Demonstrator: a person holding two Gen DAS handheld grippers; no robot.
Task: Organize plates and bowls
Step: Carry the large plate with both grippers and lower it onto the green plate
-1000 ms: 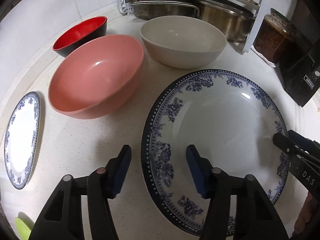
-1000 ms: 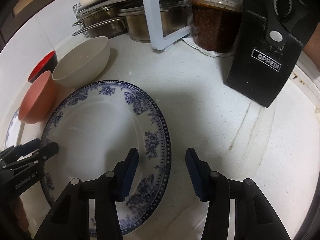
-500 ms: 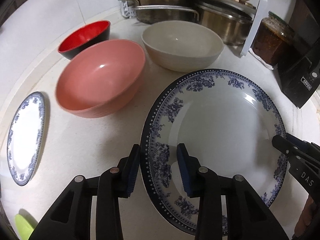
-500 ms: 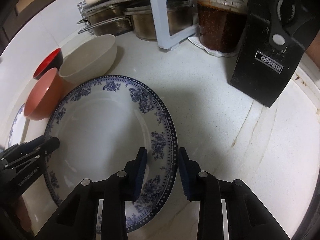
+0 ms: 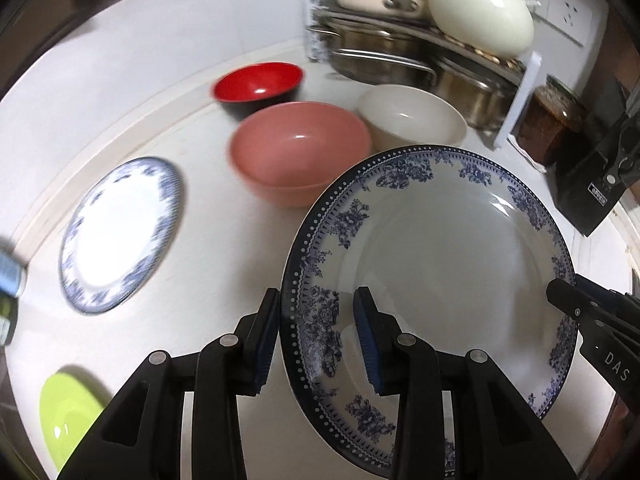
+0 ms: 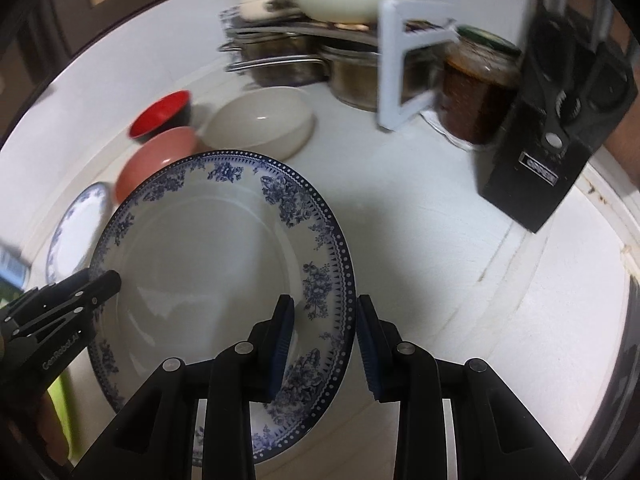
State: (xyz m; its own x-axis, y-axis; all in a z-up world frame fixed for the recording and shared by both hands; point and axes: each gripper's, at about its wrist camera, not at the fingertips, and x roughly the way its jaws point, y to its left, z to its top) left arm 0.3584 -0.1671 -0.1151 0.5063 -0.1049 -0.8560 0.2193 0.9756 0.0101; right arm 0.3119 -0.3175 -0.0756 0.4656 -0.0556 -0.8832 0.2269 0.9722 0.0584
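A large blue-and-white floral plate [image 5: 440, 264] hangs tilted above the white counter, held by both grippers. My left gripper [image 5: 318, 338] is shut on its left rim, and my right gripper [image 6: 325, 340] is shut on its right rim [image 6: 340, 280]. Each gripper shows in the other's view at the plate's far edge. Behind the plate stand a pink bowl [image 5: 300, 148], a cream bowl [image 5: 412, 116] and a red-and-black bowl [image 5: 258, 84]. A smaller blue-patterned plate [image 5: 120, 232] lies flat at the left.
A rack with steel pots [image 5: 400, 56] and a white lidded pot [image 5: 480, 16] fills the back. A jar [image 6: 476, 92] and a black knife block [image 6: 552, 140] stand at the right. A lime-green dish [image 5: 68, 412] sits at the near left. Bare counter [image 6: 460, 280] lies right of the plate.
Both grippers have closed on the large plate's rims and lifted it off the counter. The bowls and the small plate now look farther away and lower.
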